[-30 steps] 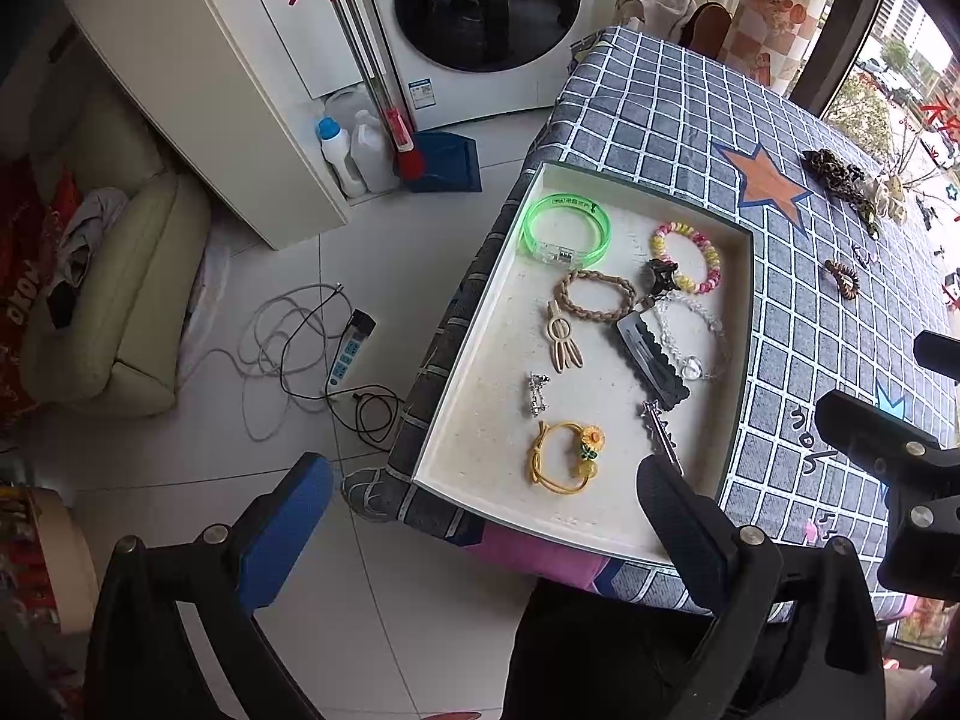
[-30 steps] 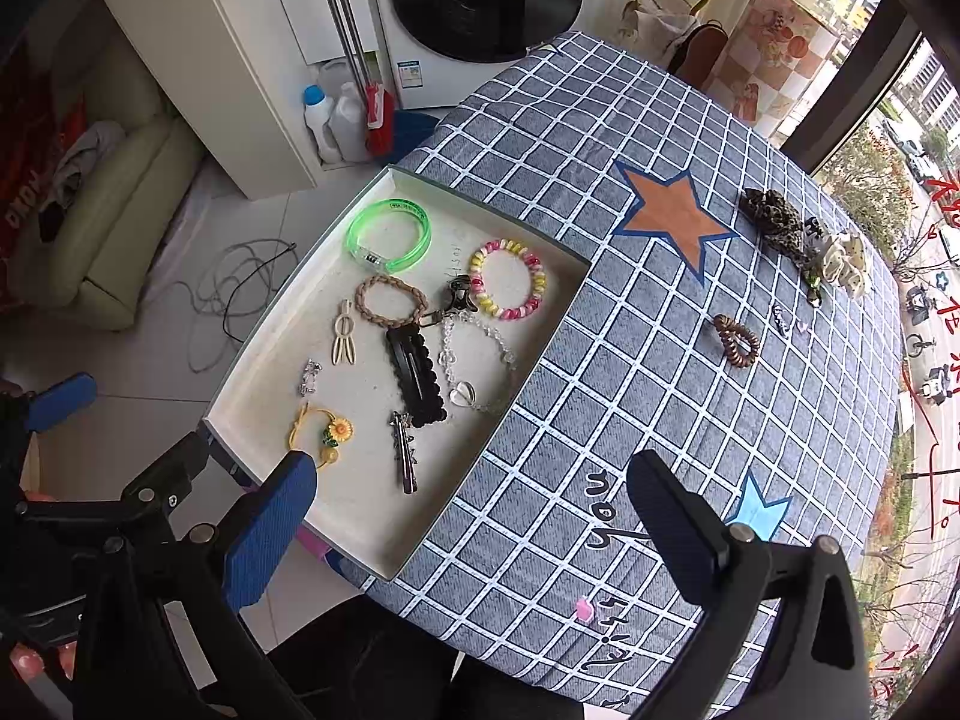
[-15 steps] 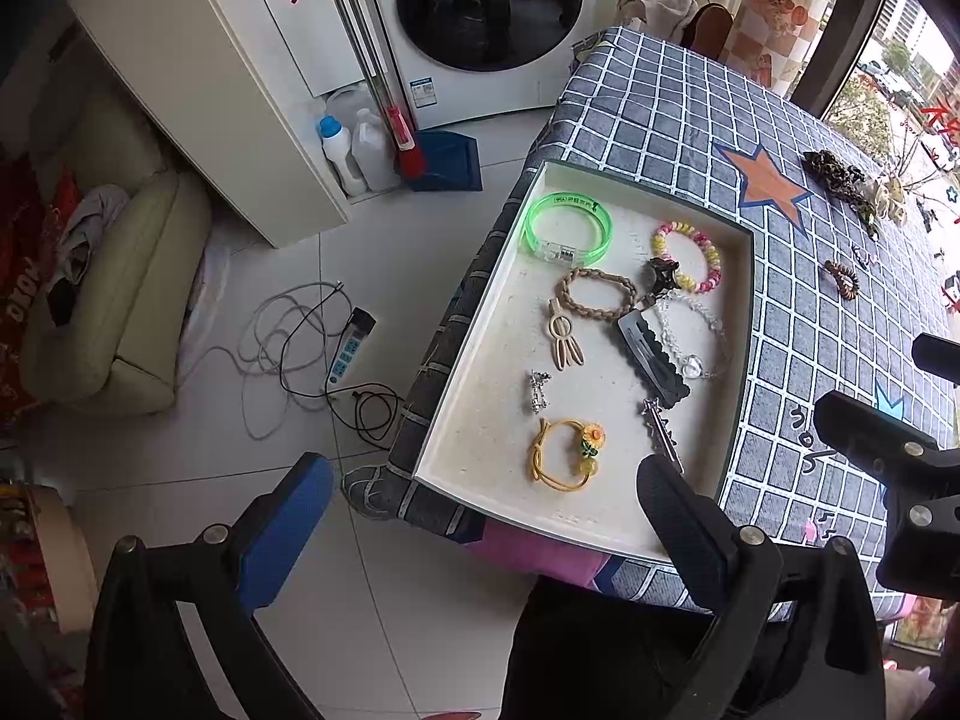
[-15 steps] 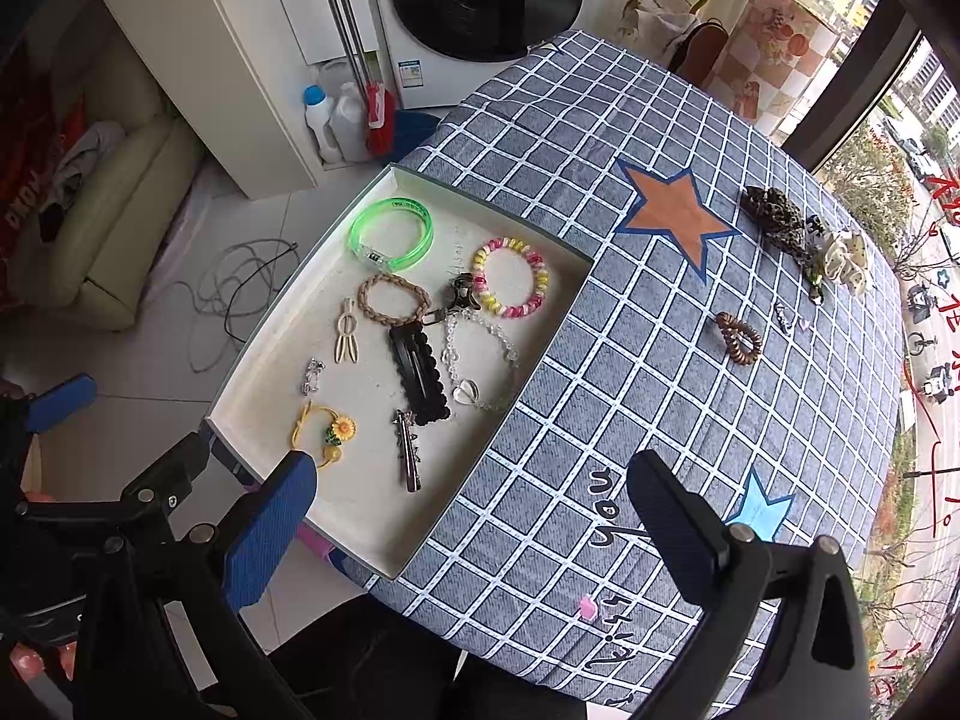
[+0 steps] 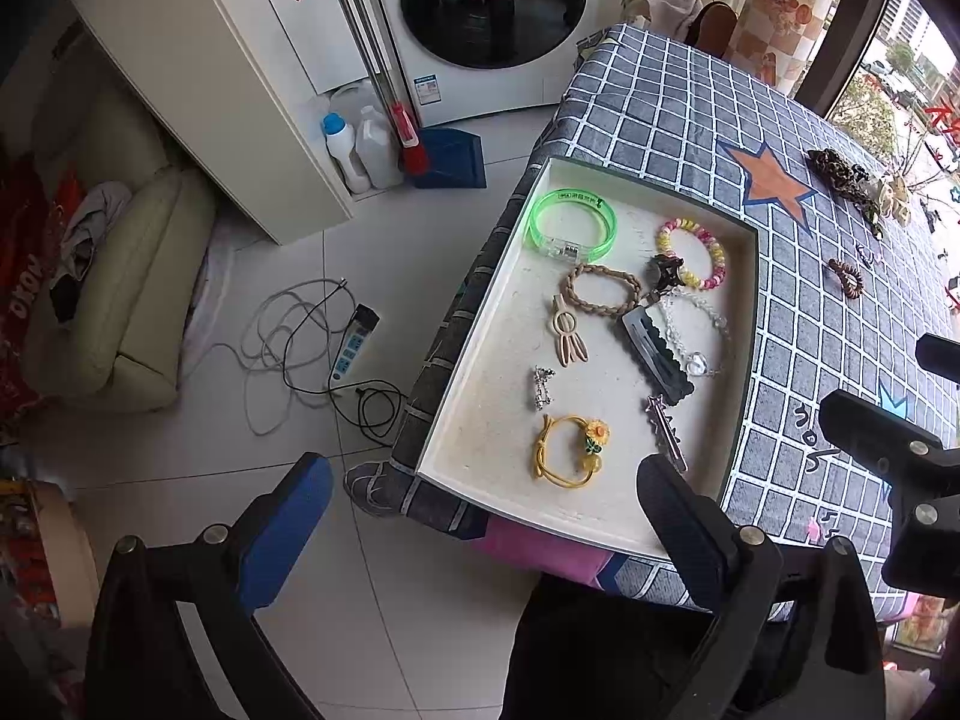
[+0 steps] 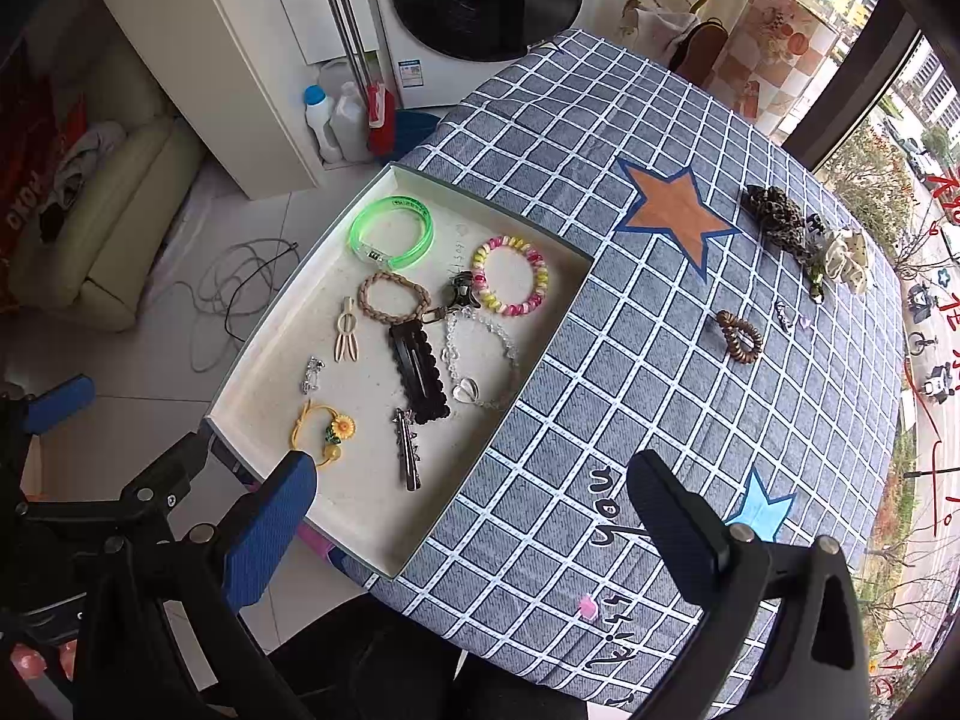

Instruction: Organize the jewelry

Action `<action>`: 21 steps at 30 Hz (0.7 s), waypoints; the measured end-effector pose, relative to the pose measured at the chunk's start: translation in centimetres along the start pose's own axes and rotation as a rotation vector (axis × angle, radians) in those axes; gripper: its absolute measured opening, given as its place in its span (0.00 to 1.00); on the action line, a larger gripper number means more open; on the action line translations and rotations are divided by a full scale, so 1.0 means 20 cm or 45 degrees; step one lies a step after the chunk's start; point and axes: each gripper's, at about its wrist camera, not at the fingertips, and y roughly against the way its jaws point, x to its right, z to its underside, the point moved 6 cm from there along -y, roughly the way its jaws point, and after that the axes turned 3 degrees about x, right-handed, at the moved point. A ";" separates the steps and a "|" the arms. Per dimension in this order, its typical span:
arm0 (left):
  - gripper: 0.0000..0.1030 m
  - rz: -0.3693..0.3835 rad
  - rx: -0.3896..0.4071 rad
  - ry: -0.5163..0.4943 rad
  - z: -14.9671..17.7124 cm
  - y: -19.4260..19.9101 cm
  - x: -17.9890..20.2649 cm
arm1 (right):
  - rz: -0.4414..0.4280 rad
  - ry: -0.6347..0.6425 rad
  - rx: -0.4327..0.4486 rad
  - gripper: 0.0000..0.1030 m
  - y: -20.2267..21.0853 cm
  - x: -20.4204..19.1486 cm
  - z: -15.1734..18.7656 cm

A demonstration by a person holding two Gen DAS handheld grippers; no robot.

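Observation:
A shallow cream tray [image 5: 480,396] [image 6: 264,354] lies at the table's left edge. It holds a green bangle [image 6: 391,232], a pink-yellow bead bracelet [image 6: 510,275], a braided band [image 6: 393,298], a black hair clip [image 6: 420,369], a crystal chain [image 6: 480,360], a yellow sunflower tie [image 6: 327,429] and small clips. On the cloth lie a brown spiral tie [image 6: 739,336], a leopard scrunchie [image 6: 777,219], a cream bow [image 6: 846,258] and small pieces [image 6: 783,315]. My left gripper [image 5: 480,516] and right gripper [image 6: 474,522] are open, empty, above the near edge.
A blue checked cloth [image 6: 660,390] with star prints covers the table. On the floor to the left are cables with a power strip [image 5: 354,342], bottles [image 5: 342,144], a mop, a white cabinet and a cream sofa [image 5: 120,276]. A washing machine [image 5: 492,0] stands behind.
Both views have shifted very slightly; the grippers stay open and the jewelry has not moved.

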 end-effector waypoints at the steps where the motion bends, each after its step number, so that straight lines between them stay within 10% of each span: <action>1: 1.00 -0.001 0.001 0.000 0.00 0.00 0.00 | 0.000 0.000 0.000 1.00 0.00 0.00 0.00; 21: 1.00 -0.002 0.004 -0.012 0.00 0.01 0.01 | -0.002 0.007 0.002 1.00 0.01 0.00 0.00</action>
